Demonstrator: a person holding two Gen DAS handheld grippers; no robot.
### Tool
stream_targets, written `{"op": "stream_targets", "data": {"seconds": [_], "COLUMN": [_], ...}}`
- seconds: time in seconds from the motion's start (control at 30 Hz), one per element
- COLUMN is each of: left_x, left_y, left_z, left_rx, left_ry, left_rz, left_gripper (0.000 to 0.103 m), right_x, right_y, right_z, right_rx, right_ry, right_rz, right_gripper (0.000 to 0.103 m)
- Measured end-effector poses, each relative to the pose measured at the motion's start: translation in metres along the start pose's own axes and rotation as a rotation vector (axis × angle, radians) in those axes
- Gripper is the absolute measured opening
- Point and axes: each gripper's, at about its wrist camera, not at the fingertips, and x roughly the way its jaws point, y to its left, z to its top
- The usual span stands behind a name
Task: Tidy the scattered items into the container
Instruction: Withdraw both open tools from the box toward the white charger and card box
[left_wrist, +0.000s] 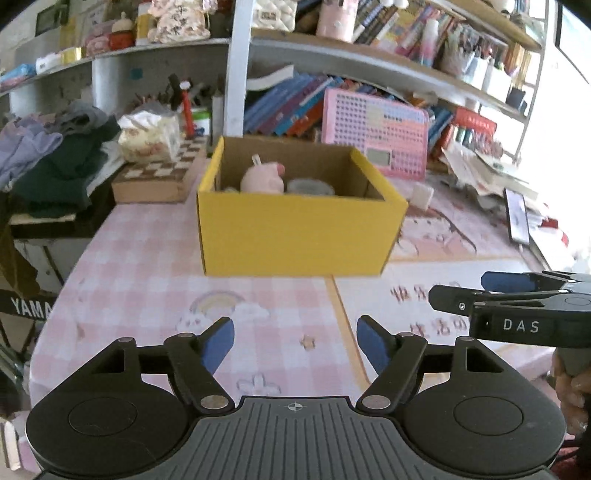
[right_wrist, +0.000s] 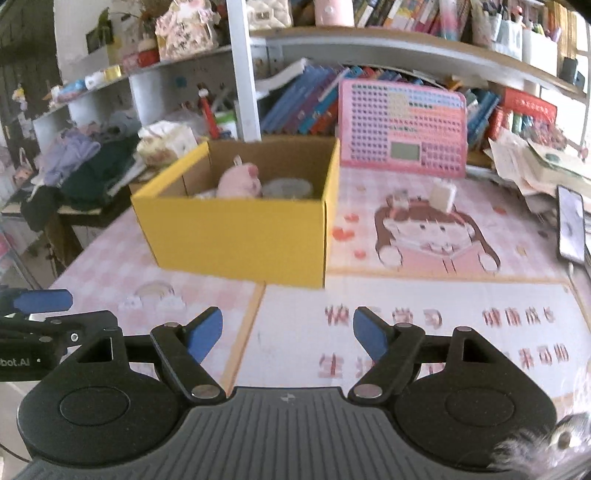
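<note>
Jaws of my left gripper (left_wrist: 295, 345) stand spread, nothing between them, above the pink checked worktop (left_wrist: 147, 258); beyond sits the yellow box (left_wrist: 299, 236), holding a pink plush toy (left_wrist: 263, 178) and a grey round item (left_wrist: 310, 186). Right wrist view: my right gripper (right_wrist: 288, 334) likewise spread and empty; a small white block (right_wrist: 443, 195) lies right of the box, near the pink perforated board (right_wrist: 402, 127).

A pink keypad toy (right_wrist: 402, 127) leans against a row of books (right_wrist: 303, 101) under the shelf (left_wrist: 369, 61). A chessboard (left_wrist: 159, 175) lies beside piled clothes (left_wrist: 55, 151), and a phone (right_wrist: 570, 223) lies at the surface's (left_wrist: 147, 258) right edge.
</note>
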Motion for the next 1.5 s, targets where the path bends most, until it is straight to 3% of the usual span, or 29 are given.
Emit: {"op": "stream_targets", "data": {"seconds": [0.27,0.77,1.1,1.5], "left_x": [0.016,0.026,0.051,0.077], "left_y": [-0.005,-0.014,-0.035,-0.09], "left_z": [-0.024,-0.032,-0.03,-0.018], "left_rx": [-0.024,-0.005,0.044,0.169], "left_ry": [0.137,0.196,0.268,0.304], "left_rz": [-0.001,-0.006,-0.074,-0.18], "left_gripper": [0.077,0.085,0.087,0.087], "right_x": [-0.005,-0.002,-0.001,-0.008], "right_y": [0.016,0.003,-0.022,-0.076], "right_z": [-0.025,-0.035,-0.044,-0.049], "right_rx": [-0.069,-0.042,0.024,0.13], "right_ry": [0.096,0.157,0.198,0.204], "right_rz": [-0.027,-0.06,-0.121,-0.225], "right_gripper": [0.083,0.087,0.088,0.088]}}
